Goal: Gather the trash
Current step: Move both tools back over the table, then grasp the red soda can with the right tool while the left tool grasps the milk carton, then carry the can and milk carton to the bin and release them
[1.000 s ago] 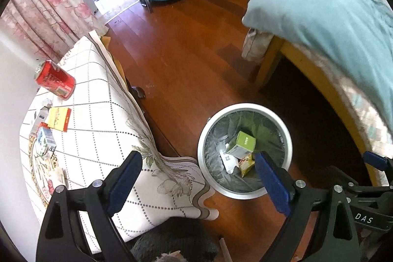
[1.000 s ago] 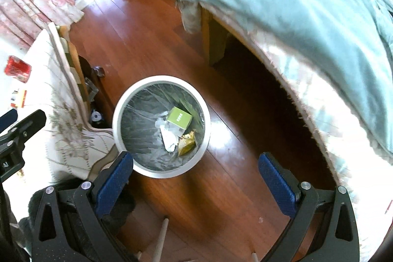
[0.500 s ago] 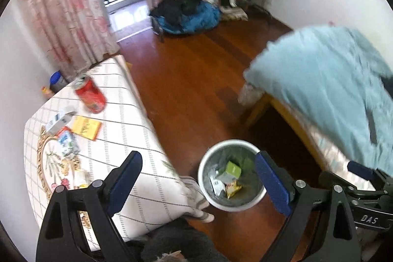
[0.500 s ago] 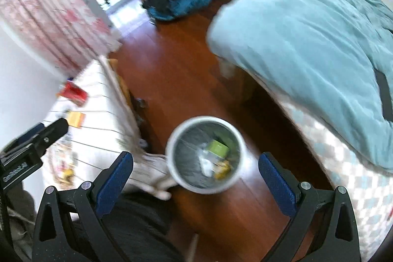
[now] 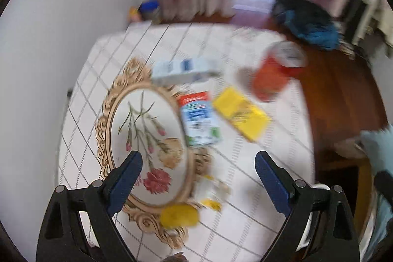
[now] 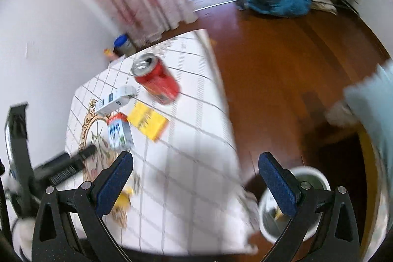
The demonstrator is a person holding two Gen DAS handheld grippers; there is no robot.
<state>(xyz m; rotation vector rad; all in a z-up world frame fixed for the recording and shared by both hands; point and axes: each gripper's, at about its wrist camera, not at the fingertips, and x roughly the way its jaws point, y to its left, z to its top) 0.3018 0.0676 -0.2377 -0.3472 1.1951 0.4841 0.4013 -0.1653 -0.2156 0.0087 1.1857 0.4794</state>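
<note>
We hold our left gripper (image 5: 197,178) above the table (image 5: 258,203), jaws spread wide and empty. Beneath it lie a small milk carton (image 5: 200,120), a yellow box (image 5: 239,113), a white and blue box (image 5: 183,69) and a red can (image 5: 276,74), upright as far as the blur lets us judge. Nearer us sits a yellow wrapper (image 5: 178,215). Our right gripper (image 6: 195,179) is likewise wide apart and empty, over the table edge, with the trash bin (image 6: 314,177) on the floor behind its right finger
</note>
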